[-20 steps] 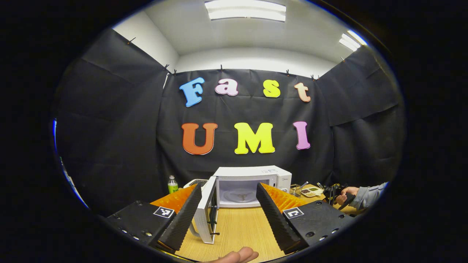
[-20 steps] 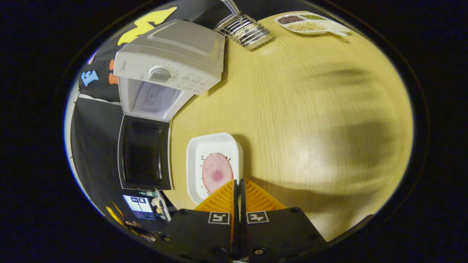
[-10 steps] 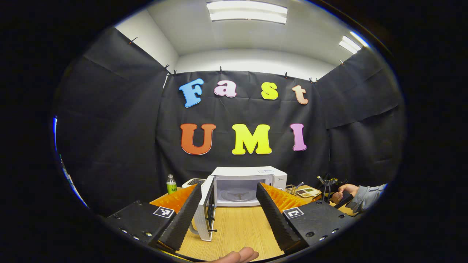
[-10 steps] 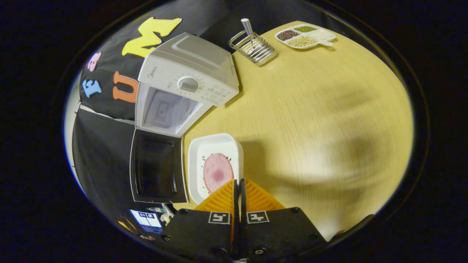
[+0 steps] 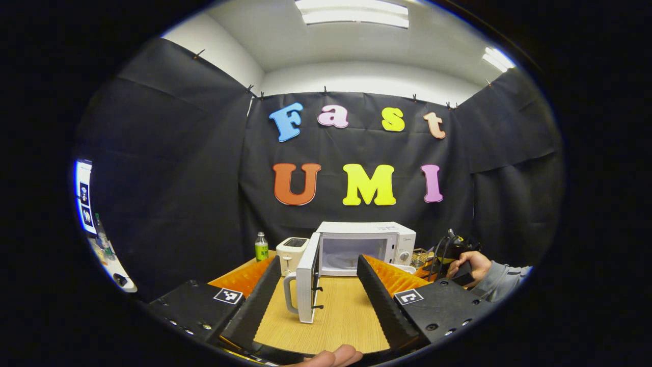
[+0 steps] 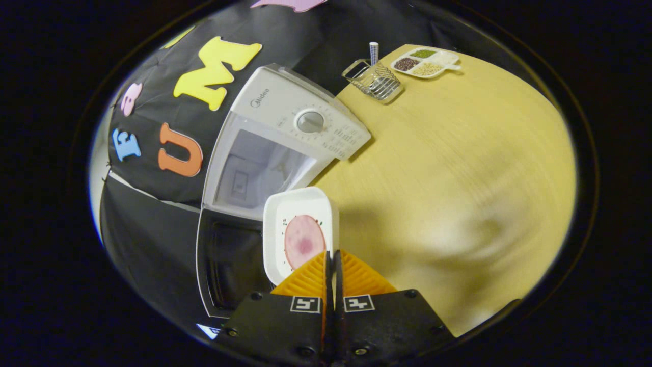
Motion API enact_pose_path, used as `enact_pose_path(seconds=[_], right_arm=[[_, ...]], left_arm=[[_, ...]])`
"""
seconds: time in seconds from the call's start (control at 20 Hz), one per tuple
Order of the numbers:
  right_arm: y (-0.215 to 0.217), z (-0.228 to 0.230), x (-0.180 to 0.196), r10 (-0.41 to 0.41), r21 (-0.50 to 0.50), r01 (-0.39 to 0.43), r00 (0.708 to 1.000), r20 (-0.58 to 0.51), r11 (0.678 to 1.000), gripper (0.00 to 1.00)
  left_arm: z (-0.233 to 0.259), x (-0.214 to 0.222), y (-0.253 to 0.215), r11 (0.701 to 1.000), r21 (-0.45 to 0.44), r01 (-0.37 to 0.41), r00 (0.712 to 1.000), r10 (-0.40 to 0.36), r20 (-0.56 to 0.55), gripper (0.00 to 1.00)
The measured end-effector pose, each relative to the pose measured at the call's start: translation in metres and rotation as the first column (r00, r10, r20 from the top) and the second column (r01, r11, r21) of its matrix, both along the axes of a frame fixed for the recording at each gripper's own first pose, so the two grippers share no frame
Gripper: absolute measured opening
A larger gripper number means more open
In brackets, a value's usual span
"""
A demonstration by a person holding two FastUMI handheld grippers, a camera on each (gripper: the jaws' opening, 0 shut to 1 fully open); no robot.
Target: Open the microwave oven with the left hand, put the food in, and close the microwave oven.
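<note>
Left gripper view shows the left gripper [image 5: 318,285] low at 6 o'clock, its two fingers spread wide apart with nothing between them. Past them, at 12 o'clock from the fingers, the white microwave [image 5: 368,245] sits on the wooden table [image 5: 336,318] with its door [image 5: 307,278] swung open. A toaster [image 5: 291,252] and a green bottle [image 5: 261,247] stand at 10 o'clock from the door. A hand [image 5: 464,264] is at 3 o'clock.

Right gripper view shows the right gripper [image 6: 332,267] at 6 o'clock with its fingers pressed together on the edge of a white tray [image 6: 300,229]. A pink slice of meat [image 6: 303,241] lies in the tray. The tray is in front of the open microwave [image 6: 285,137]. A wire rack [image 6: 373,79] and a snack dish [image 6: 426,62] sit at 1 o'clock.
</note>
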State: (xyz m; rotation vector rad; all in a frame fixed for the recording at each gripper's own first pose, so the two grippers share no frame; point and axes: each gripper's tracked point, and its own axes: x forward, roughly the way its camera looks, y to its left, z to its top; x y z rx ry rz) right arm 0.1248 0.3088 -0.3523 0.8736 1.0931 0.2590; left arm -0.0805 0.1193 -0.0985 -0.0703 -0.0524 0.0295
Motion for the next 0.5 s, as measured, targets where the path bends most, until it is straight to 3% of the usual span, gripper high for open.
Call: enact_pose_path(seconds=[0.1,0.2,0.45,0.5], right_arm=[[0.03,0.0,0.004,-0.052,0.018,0.052,0.999,-0.013,0.998,0.04],[0.056,-0.001,0.017,-0.129,0.033,0.129,0.992,0.0,0.991,0.0],[0.092,-0.009,0.057,-0.333,0.019,0.333,0.943,0.013,0.943,0.04],[0.102,-0.01,0.064,-0.356,0.024,0.356,0.934,0.004,0.934,0.0]], left_arm=[[0.001,-0.005,0.007,1.0,-0.002,-0.008,1.0,0.008,0.008,0.92],[0.003,-0.009,0.015,1.0,0.011,-0.022,1.0,0.021,0.022,0.92],[-0.004,-0.009,0.023,0.999,0.028,-0.018,0.999,0.017,0.03,0.92],[-0.004,-0.009,0.024,0.999,0.038,-0.018,0.999,0.016,0.034,0.92]])
